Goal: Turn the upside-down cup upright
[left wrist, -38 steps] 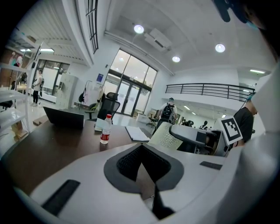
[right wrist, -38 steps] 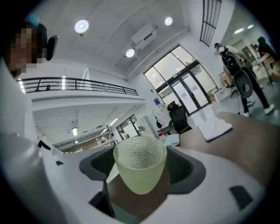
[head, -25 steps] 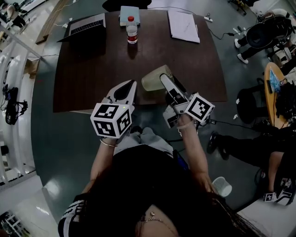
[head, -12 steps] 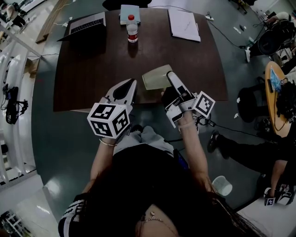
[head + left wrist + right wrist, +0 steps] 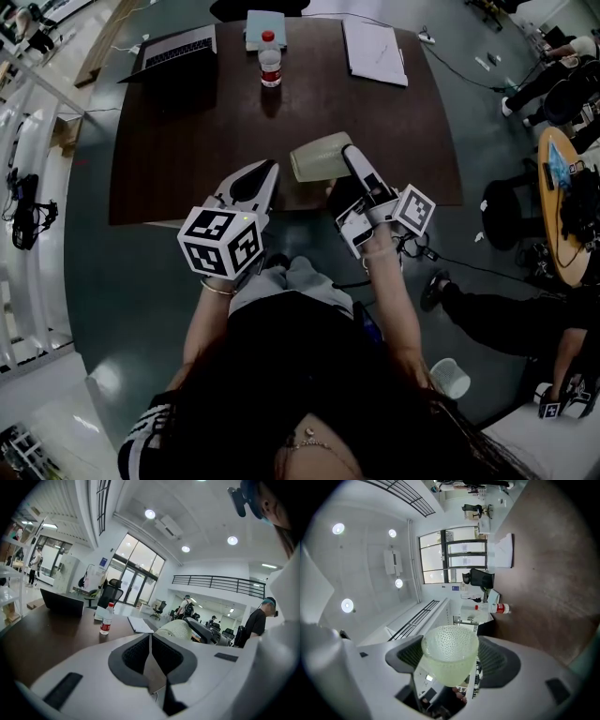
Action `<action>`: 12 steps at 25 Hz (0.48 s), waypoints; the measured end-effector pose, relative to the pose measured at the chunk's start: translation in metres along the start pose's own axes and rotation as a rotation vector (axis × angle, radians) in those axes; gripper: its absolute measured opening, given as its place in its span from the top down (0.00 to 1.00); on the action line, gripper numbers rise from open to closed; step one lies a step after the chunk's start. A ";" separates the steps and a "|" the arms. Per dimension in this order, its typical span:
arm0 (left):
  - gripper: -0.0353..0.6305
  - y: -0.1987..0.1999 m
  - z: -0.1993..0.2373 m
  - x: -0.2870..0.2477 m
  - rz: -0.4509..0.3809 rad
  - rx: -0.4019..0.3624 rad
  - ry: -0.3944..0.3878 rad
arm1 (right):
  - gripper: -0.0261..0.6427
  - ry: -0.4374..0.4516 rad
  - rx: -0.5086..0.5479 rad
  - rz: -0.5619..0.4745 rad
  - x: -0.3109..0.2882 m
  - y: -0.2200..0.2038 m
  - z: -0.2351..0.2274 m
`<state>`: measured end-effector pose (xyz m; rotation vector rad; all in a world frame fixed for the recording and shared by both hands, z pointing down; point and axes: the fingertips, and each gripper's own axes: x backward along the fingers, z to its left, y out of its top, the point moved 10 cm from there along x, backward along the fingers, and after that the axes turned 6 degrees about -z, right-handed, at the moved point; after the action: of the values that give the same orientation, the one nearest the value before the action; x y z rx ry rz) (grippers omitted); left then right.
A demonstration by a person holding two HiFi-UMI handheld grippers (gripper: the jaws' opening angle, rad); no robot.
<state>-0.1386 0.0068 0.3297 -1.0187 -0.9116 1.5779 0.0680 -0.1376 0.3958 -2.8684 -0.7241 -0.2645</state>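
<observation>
Cup (image 5: 317, 157) is tipped sideways over the bench (image 5: 187, 141), gripped by my right tool (image 5: 451, 658); my left tool (image 5: 150, 641) is closed, empty.

**Table tally**

One table (image 5: 187, 159). On or over it: one cup (image 5: 314, 157) at 6 o'clock, one bottle (image 5: 270, 66) at 12, one laptop (image 5: 173, 54) at 10, one paper pad (image 5: 375, 52) at 1, and one pale flat thing (image 5: 263, 26), perhaps a book, at 12. Two grippers: left gripper (image 5: 265, 171), right gripper (image 5: 349, 153).
</observation>
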 end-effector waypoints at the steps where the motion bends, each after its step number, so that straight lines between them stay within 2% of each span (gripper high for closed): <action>1: 0.94 0.000 0.000 0.000 0.000 0.001 -0.003 | 0.42 0.003 -0.004 0.002 0.000 0.000 0.000; 3: 0.94 -0.001 0.001 -0.001 0.000 0.007 -0.015 | 0.42 0.008 -0.010 0.004 0.000 0.001 -0.002; 12: 0.78 -0.001 0.005 -0.001 -0.016 0.047 -0.091 | 0.42 0.030 -0.030 0.009 0.000 0.002 -0.007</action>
<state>-0.1423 0.0054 0.3326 -0.9102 -0.9376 1.6360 0.0681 -0.1411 0.4018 -2.8888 -0.7069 -0.3184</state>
